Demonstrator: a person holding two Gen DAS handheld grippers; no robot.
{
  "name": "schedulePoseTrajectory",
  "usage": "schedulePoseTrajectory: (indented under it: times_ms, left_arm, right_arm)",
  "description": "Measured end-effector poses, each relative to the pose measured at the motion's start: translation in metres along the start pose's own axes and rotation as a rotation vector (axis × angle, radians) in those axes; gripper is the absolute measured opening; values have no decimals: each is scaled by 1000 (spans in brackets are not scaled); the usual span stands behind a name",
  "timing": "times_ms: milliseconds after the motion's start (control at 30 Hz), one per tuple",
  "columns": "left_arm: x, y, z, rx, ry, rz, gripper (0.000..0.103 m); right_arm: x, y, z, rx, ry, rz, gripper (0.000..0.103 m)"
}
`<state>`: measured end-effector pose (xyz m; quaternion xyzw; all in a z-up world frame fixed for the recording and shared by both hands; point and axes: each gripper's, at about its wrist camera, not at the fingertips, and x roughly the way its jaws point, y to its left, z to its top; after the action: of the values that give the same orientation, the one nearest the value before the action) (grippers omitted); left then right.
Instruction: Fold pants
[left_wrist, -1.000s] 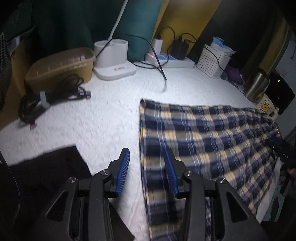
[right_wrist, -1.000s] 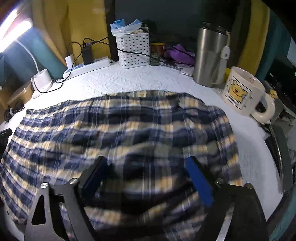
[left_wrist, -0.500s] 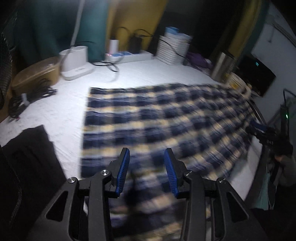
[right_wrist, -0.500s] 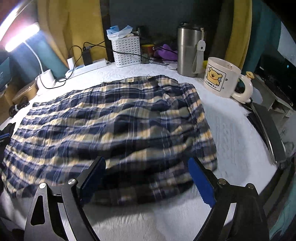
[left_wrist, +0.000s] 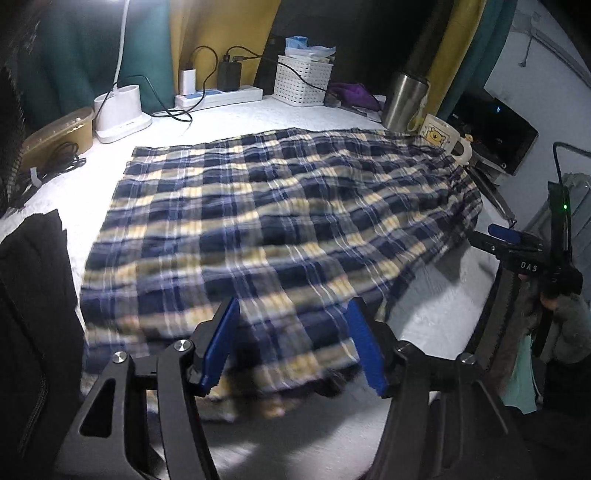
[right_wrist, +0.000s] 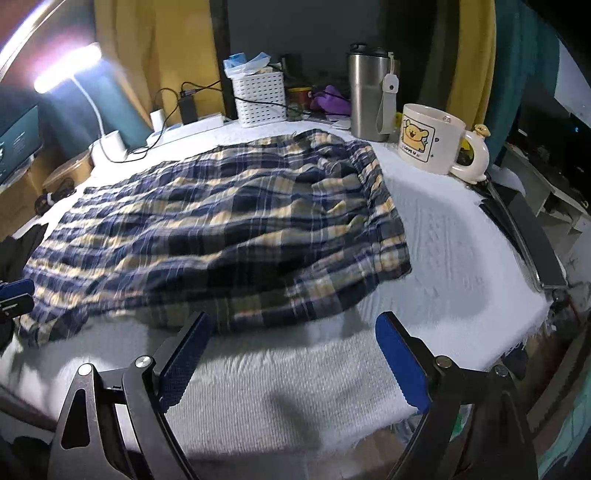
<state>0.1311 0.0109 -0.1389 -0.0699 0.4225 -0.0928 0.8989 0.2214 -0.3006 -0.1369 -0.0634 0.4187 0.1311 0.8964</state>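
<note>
Plaid pants lie flat; left gripper and right gripper hover, fingers spread, empty.

The plaid pants are looking like soft, crinkly woven cloth, matt all over. The white cover under them is showing a nubby, rough terry texture. At the back edge, the tumbler is gleaming as brushed metal, the mug is shining like glossy ceramic, and the basket is reading as perforated white plastic.
</note>
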Motion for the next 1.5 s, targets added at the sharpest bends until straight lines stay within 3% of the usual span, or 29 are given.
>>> schedulePoseTrajectory:
  times_ms: [267, 500, 567, 633, 767, 1100, 1200, 1367, 1500]
  left_arm:
    - [-1, -45, -7, 119, 21, 48, 60]
    - [24, -64, -21, 288, 47, 222, 57]
    - [24, -62, -24, 277, 33, 203, 32]
    - [22, -61, -25, 273, 31, 201, 15]
    - [11, -63, -28, 273, 3, 201, 7]
    - [1, -59, -48, 194, 6, 167, 8]
    - [-9, -49, -40, 124, 2, 120, 12]
    - [-37, -31, -31, 54, -77, 109, 45]
    - [-52, -8, -23, -4, -129, 165, 48]
  right_arm:
    - [-10, -18, -5, 30, -47, 32, 92]
    - [-10, -39, -23, 69, -37, 21, 92]
    - [-11, -45, -28, 83, -35, 13, 92]
    - [-12, -51, -32, 95, -33, 1, 92]
    - [-14, -58, -36, 112, -36, -15, 92]
    - [-13, -49, -38, 91, -33, -19, 92]
    - [-11, -46, -37, 83, -28, -20, 92]
    - [-9, -44, -32, 79, -28, -22, 92]
    - [-5, -40, -26, 69, -22, -17, 92]
